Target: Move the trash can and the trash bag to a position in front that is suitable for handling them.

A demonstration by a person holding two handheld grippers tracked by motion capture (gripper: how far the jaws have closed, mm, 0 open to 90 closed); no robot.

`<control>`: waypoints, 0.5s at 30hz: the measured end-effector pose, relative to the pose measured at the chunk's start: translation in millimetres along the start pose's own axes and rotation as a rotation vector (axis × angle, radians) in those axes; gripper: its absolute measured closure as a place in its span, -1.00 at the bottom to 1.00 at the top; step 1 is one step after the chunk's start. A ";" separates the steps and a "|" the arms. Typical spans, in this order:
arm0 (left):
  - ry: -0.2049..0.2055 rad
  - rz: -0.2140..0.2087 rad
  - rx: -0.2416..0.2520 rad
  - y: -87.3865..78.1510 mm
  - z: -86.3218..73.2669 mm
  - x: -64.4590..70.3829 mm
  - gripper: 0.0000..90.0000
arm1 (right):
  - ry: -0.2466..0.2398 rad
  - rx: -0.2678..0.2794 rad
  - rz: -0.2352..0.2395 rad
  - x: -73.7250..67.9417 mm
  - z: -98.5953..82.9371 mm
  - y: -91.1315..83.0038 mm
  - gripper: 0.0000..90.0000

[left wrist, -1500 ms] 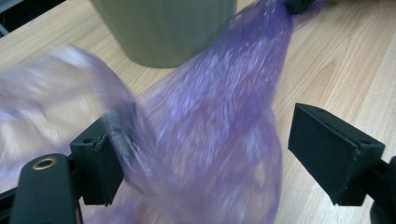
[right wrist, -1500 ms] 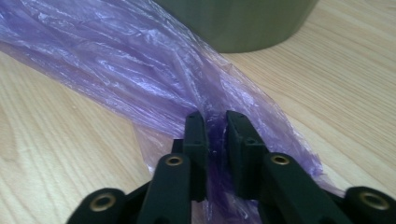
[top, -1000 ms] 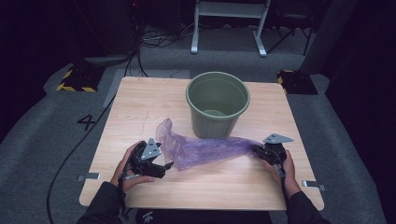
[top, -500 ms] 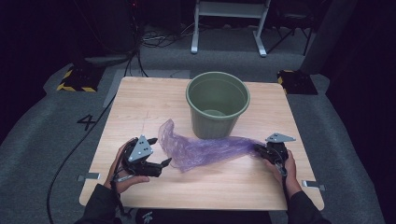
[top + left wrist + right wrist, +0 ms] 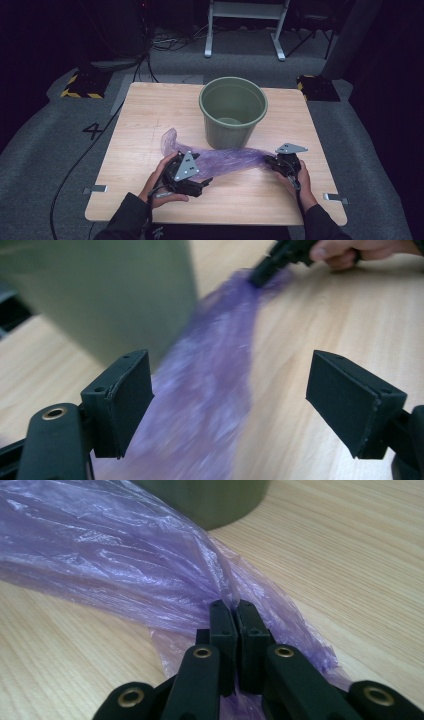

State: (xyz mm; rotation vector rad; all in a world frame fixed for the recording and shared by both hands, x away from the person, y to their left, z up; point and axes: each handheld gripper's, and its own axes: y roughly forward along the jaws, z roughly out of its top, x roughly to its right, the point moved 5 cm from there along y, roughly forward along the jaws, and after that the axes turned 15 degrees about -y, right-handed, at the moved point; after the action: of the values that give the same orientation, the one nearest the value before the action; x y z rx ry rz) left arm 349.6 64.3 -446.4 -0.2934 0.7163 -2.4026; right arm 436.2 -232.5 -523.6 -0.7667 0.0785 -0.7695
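A green bin (image 5: 233, 111) stands upright on the wooden table (image 5: 140, 115), behind the middle of the bag (image 5: 225, 159) and touching or just beside it. The bin's wall crowds the left of the left gripper view, close beside the plastic.

The bag is thin, crinkled, see-through purple plastic, lying flat and stretched in a long strip across the table's near half, with one loose end curling up at the left and the other gathered to a point at the right.

The left gripper (image 5: 230, 405) hangs over the bag's left part, jaws spread wide with plastic lying between them, gripping nothing. The right gripper (image 5: 235, 615) is clamped tight on the bag's bunched right end.
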 end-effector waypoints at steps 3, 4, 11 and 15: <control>-0.005 -0.022 -0.053 22.4 -3.2 4.2 -0.62 | -0.017 0.011 0.023 -5.8 4.2 2.6 0.94; 0.004 -0.023 -0.073 29.7 -5.1 5.5 -0.62 | -0.024 0.012 0.028 -8.1 5.6 3.5 0.93; -0.045 -0.012 -0.145 68.6 -15.1 -4.3 -0.64 | -0.082 0.022 0.085 -23.1 13.5 10.3 0.92; -0.085 -0.006 -0.152 81.4 -16.4 -13.2 -0.65 | -0.104 0.035 0.118 -29.3 18.8 14.1 0.91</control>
State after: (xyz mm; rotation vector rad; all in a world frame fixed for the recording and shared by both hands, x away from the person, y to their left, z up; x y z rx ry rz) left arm 394.0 24.8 -506.0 -0.4582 0.8611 -2.3297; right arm 429.6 -195.6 -525.1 -0.7611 0.0165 -0.6163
